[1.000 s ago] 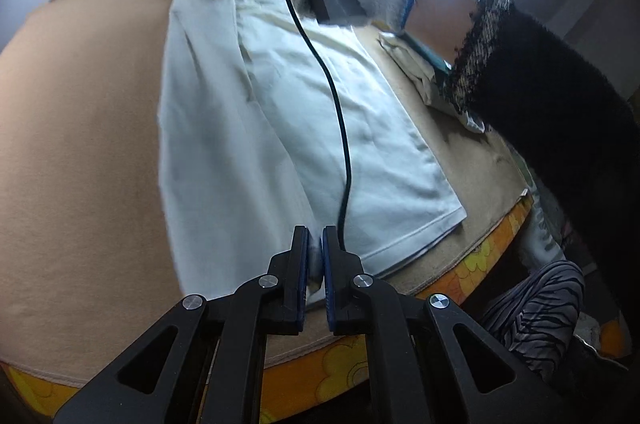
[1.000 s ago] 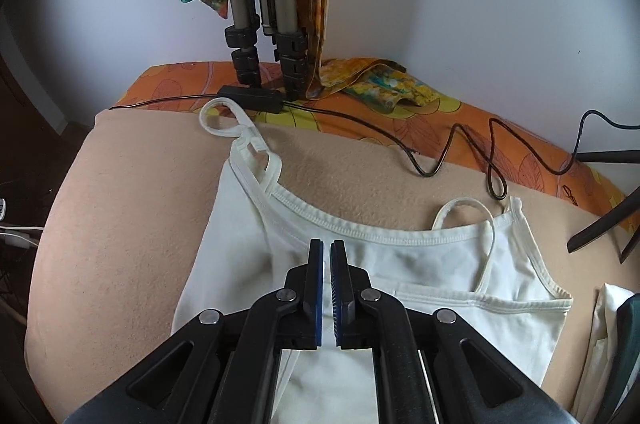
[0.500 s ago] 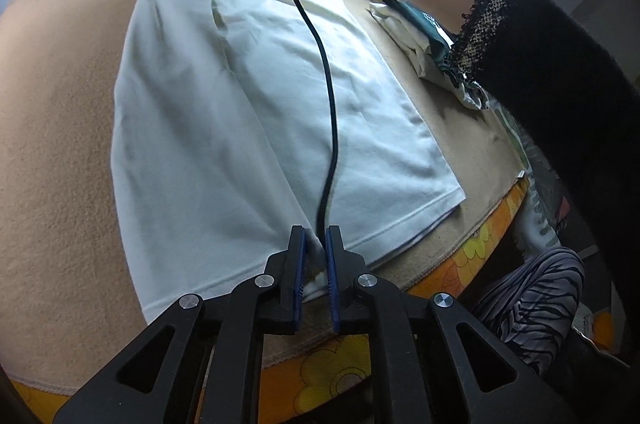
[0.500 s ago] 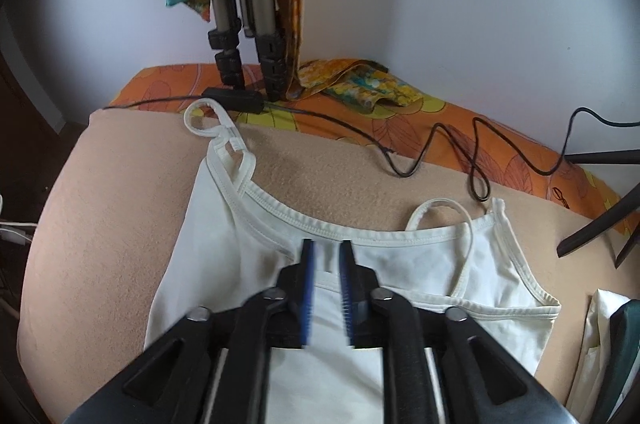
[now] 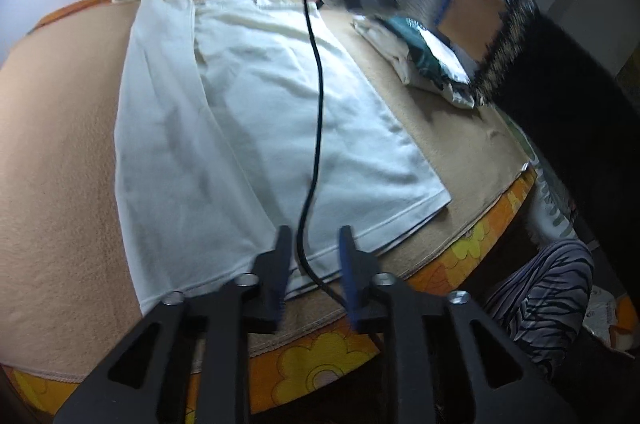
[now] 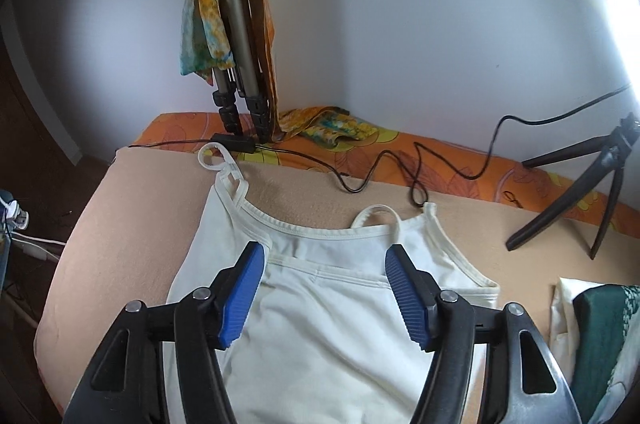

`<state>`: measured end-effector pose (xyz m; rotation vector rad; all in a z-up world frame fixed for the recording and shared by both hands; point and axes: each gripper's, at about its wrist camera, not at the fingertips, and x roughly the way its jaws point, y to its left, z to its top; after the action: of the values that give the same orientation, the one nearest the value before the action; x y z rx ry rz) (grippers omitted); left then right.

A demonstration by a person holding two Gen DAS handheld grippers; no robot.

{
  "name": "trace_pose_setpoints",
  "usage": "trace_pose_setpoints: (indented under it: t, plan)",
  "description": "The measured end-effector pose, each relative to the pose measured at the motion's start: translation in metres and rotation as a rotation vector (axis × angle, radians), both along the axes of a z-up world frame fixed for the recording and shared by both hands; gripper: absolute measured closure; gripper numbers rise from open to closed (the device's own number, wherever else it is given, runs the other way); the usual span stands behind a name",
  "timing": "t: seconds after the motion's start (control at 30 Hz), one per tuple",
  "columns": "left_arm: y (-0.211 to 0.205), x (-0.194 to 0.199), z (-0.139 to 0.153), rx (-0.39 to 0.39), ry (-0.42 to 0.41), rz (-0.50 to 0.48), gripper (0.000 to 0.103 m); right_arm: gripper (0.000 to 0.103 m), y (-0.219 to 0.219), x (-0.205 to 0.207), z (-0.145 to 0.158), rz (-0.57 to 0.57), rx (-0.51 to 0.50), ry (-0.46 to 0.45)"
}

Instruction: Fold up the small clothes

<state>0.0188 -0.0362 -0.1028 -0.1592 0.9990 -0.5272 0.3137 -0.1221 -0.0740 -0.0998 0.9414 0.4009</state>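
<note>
The top (image 6: 320, 308) lies flat on the blanket (image 5: 56, 143), one side folded over. The left gripper (image 5: 312, 248) hangs over its hem, jaws narrowly apart and empty. The right gripper (image 6: 324, 272) is above the neckline, jaws wide and empty, folded clothes (image 6: 592, 336) to its right.
</note>
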Motion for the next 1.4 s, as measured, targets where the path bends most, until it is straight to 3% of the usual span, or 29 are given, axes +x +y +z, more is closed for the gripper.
trace_pose_setpoints:
  t: [0.23,0.47,0.77,1.03,1.33,1.4]
  plan:
    - [-0.008,-0.003,0.022,0.038,-0.094,0.023,0.075,0.029,-0.041,-0.028,0.03,-0.009,0.057,-0.018]
    - [-0.029,-0.004,0.025,0.07,-0.136,0.001,0.075,0.026,-0.066,-0.067,0.054,0.012,0.056,-0.083]
    - [-0.062,-0.005,0.025,0.08,-0.171,-0.054,0.075,0.026,-0.101,-0.099,0.059,0.035,0.048,-0.13]
    - [-0.1,-0.004,0.016,0.098,-0.187,-0.138,0.075,0.027,-0.156,-0.11,0.063,0.032,0.103,-0.159]
    - [-0.134,0.001,0.0,0.119,-0.159,-0.185,0.075,0.027,-0.23,-0.095,0.066,-0.098,0.202,-0.164]
    - [-0.145,0.0,-0.006,0.136,-0.156,-0.212,0.075,0.031,-0.235,-0.091,0.061,-0.098,0.211,-0.144]
